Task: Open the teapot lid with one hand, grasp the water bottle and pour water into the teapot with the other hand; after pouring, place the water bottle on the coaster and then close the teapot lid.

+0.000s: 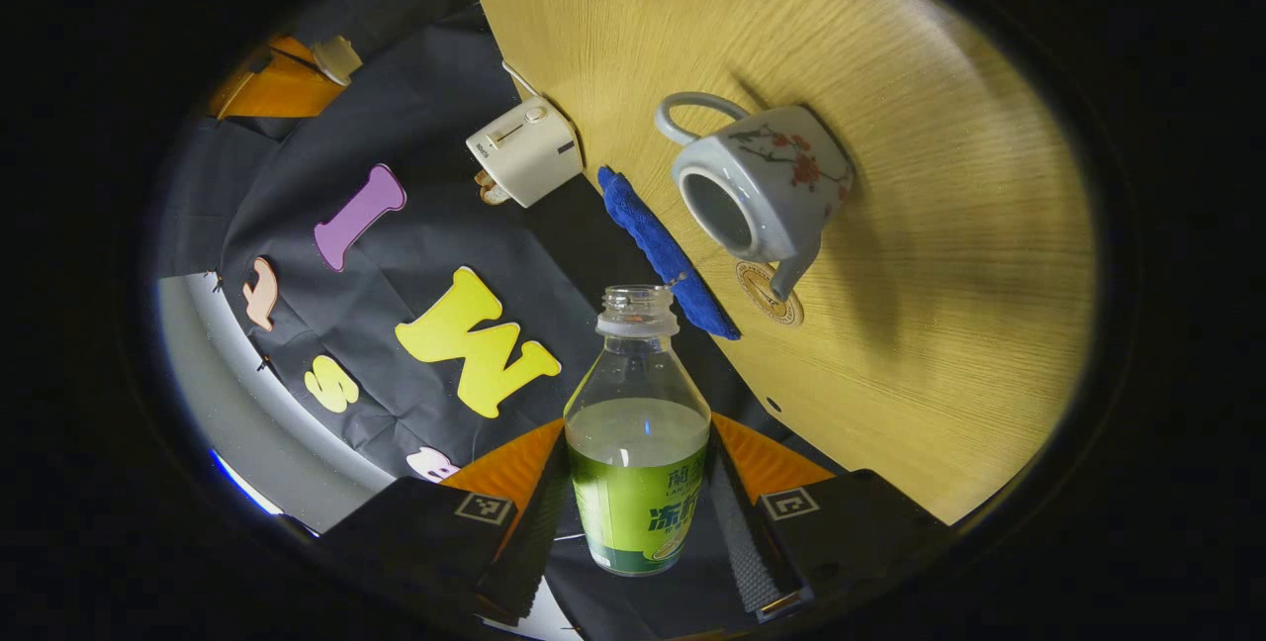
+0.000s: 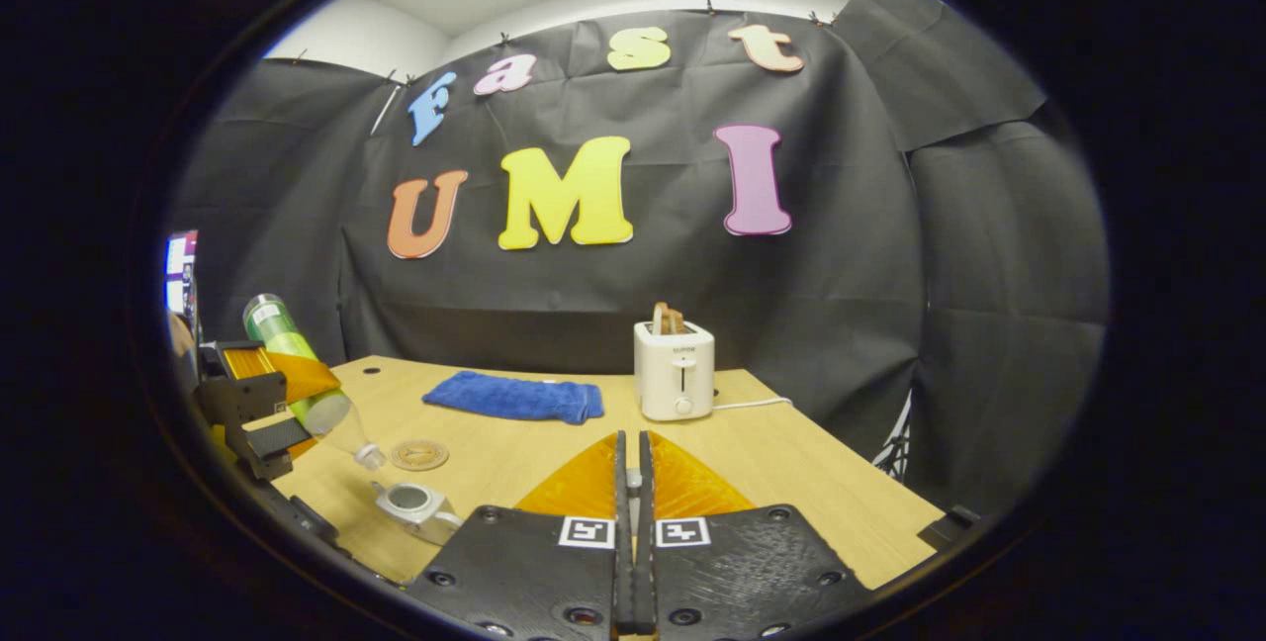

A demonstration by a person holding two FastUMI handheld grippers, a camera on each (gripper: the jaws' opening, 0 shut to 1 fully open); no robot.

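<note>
The left gripper [image 1: 638, 507] has its fingers clamped on the water bottle [image 1: 638, 443], uncapped and partly full, tipped neck-down toward the open teapot [image 1: 762, 188] on the desk [image 1: 940, 305]. To pour well, I judge the bottle mouth should sit directly over the teapot's opening and tip slowly, so the stream lands inside and misses the coaster [image 1: 768, 294] by the spout and the blue cloth [image 1: 665, 250] beside it. In the right gripper view the bottle [image 2: 297, 364] slants down from the left, its neck just above the teapot [image 2: 415, 505]. The right gripper [image 2: 630, 522] is held level, well off to the side, fingers pressed together; whether they pinch the lid I cannot tell
</note>
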